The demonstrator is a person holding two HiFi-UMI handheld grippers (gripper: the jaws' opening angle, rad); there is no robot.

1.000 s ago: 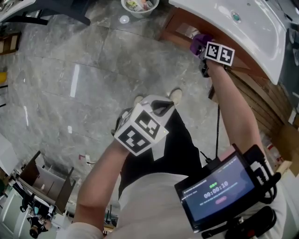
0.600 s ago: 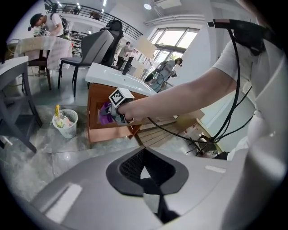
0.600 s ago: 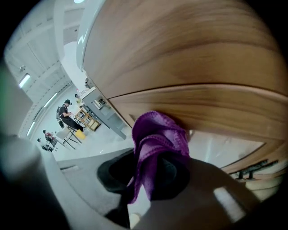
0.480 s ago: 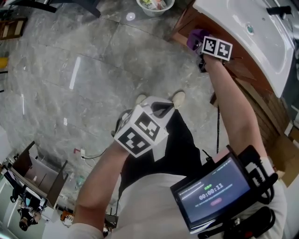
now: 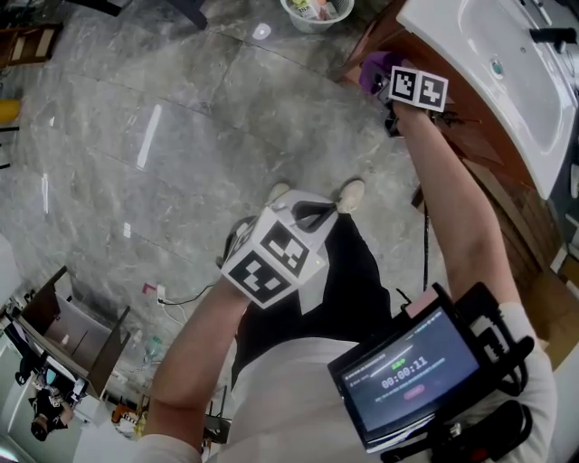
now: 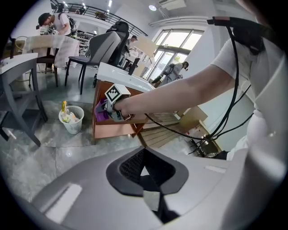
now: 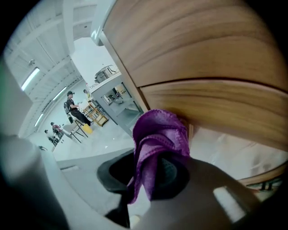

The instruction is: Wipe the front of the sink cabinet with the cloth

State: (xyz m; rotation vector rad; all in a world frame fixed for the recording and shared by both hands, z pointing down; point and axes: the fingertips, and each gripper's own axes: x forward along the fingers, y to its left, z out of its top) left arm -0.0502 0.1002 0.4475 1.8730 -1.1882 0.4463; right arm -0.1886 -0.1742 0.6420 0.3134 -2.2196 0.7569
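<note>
My right gripper (image 5: 391, 83) is shut on a purple cloth (image 5: 372, 70) and holds it against the brown wooden front of the sink cabinet (image 5: 457, 136), just under the white basin (image 5: 493, 63). In the right gripper view the cloth (image 7: 160, 134) bunches up out of the right gripper (image 7: 150, 177) and touches the wood panel (image 7: 202, 58). My left gripper (image 5: 271, 255) hangs over the floor near the person's shoes, away from the cabinet. Seen from its own camera, the left gripper (image 6: 145, 175) is shut with nothing in it, and the cloth (image 6: 101, 112) shows far ahead.
A white mesh wastebasket (image 5: 317, 8) with rubbish stands on the grey marble floor (image 5: 163, 118) beyond the cabinet's far end. A phone-like screen (image 5: 412, 371) is strapped at the person's chest. Chairs and tables (image 6: 27, 76) stand farther off, with people in the background.
The right gripper has slid the cloth along the cabinet front toward its far corner by the wastebasket. The left gripper has stayed where it was.
</note>
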